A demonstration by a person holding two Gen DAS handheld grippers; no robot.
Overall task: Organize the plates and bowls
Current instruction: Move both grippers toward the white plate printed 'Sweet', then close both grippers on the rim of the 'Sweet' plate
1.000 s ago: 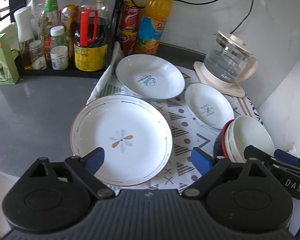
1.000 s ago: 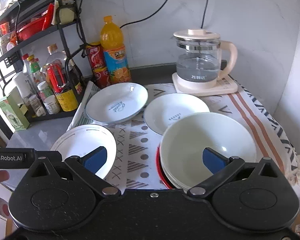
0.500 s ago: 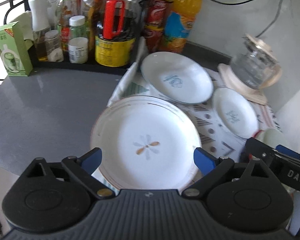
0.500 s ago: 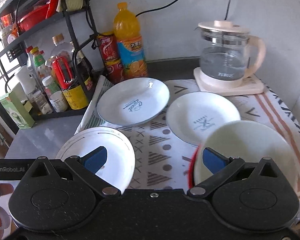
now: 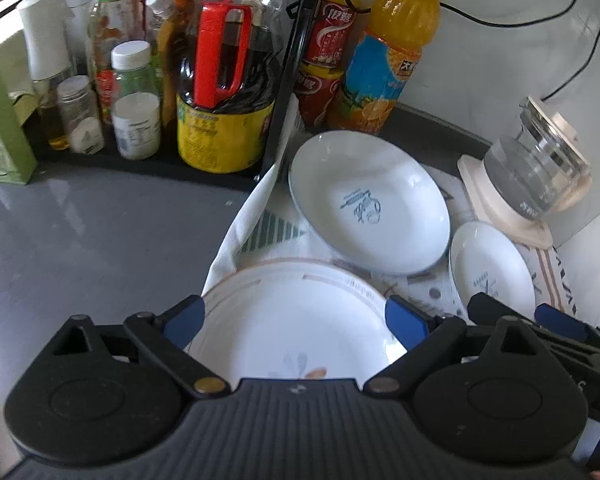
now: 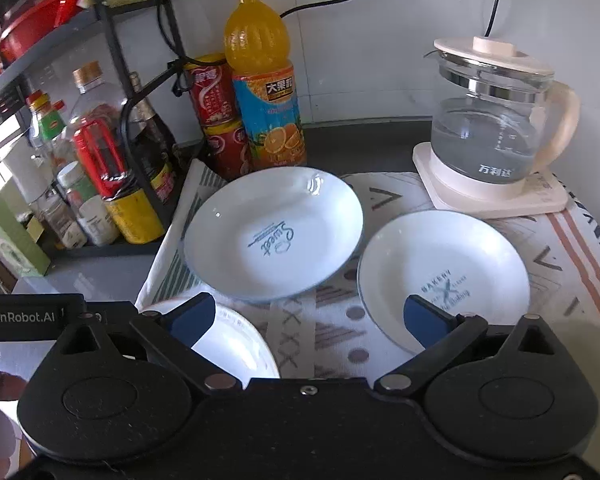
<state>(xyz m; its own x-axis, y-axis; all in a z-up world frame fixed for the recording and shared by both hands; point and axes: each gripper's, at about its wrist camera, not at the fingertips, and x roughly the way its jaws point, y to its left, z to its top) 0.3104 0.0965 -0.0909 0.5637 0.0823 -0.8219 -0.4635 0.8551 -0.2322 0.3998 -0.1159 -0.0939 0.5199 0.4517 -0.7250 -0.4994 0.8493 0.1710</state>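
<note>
Left hand-held gripper (image 5: 296,318): blue-tipped fingers spread wide, nothing between them, hanging over the near half of the large white plate with a thin brown rim line and flower print (image 5: 300,320). In this view the fingertips line up with the plate's left and right edges; contact can't be judged.

Right hand-held gripper (image 6: 306,314): fingers also apart and empty, sitting at the bottom of the frame. Its right fingertip overlaps the near edge of the small white plate with "BAKERY" lettering (image 6: 444,276); the left fingertip sits above the flower plate's rim.

Dishes all lie on the white cloth with grey triangle and dot pattern (image 6: 328,332), which covers the right part of the grey bench (image 5: 100,232):
- flower plate at lower centre of the left view, at the cloth's left edge
- white shallow bowl-plate with a blue rim and "Sweet" script (image 6: 274,236) at frame centre, just beyond the flower plate
- BAKERY plate to the right of it, close but not touching

Clear glass kettle with cream lid and handle on a cream base (image 6: 496,128) is upper right, behind the BAKERY plate. Orange juice bottle (image 6: 266,80) and two stacked red cans (image 6: 216,116) stand at upper centre against the wall. Black wire rack with sauce bottles and jars (image 5: 148,80) fills the upper left.
</note>
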